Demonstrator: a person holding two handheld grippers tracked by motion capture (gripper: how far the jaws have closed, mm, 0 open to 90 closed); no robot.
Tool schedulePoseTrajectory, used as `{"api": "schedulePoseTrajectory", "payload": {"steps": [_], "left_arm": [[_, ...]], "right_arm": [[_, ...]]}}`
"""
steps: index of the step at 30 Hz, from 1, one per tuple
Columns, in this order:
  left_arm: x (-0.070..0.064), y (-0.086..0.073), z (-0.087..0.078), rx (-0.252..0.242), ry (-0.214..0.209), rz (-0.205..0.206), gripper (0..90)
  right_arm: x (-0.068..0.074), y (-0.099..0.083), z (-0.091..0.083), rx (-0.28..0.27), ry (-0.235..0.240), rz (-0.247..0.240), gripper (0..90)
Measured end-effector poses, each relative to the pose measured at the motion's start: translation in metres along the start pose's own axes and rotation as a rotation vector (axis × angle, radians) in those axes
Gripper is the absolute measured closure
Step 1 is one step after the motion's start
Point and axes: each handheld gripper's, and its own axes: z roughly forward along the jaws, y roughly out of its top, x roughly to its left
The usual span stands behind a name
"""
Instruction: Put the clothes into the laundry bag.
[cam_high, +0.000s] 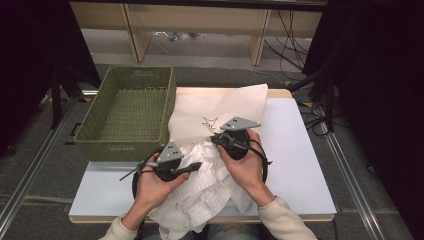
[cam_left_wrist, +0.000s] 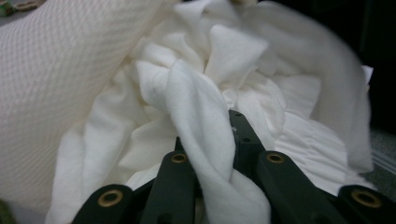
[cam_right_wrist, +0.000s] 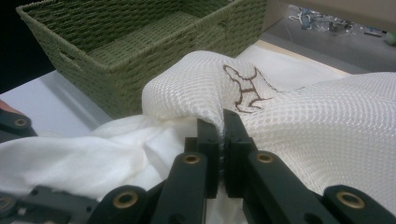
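My right gripper (cam_right_wrist: 223, 135) jaws are clamped on the mesh bag (cam_right_wrist: 299, 116) rim; left gripper (cam_left_wrist: 205, 154) jaws pinch the white garment (cam_left_wrist: 201, 112) on the bench. Lift rim higher, feed garment in.

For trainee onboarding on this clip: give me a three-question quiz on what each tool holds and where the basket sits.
1. True or false: the right tool is shut on the mesh bag.
2. The left tool grips: A) basket rim B) white garment C) nothing.
3. On which side of the person is the green woven basket, and what does it hold?

Key: 1 true. 2 B. 3 Left side; nothing visible inside.
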Motion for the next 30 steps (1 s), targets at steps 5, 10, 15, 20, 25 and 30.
{"api": "schedulePoseTrajectory", "payload": {"steps": [5, 10, 15, 20, 25, 30], "left_arm": [[-0.009, 0.01, 0.009, -0.039, 0.011, 0.037, 81.5], [-0.008, 0.009, 0.035, 0.012, 0.057, 0.047, 82.0], [0.0, 0.013, 0.046, -0.03, 0.167, 0.044, 83.5], [-0.001, 0.022, 0.034, -0.104, 0.232, 0.046, 84.2], [0.01, 0.012, 0.05, -0.038, 0.293, 0.111, 80.3], [0.015, 0.004, 0.049, -0.016, 0.274, 0.11, 60.7]], "right_arm": [[0.009, 0.0, 0.0, 0.01, 0.023, 0.025, 88.6], [0.012, -0.001, 0.003, 0.009, 0.047, -0.008, 88.8], [0.016, 0.001, 0.0, -0.006, 0.079, -0.002, 89.0], [0.025, 0.01, -0.017, -0.07, 0.106, -0.012, 89.0], [0.019, 0.008, -0.014, -0.059, 0.084, 0.0, 88.9], [0.011, 0.002, -0.002, -0.034, 0.056, -0.003, 88.8]]}}
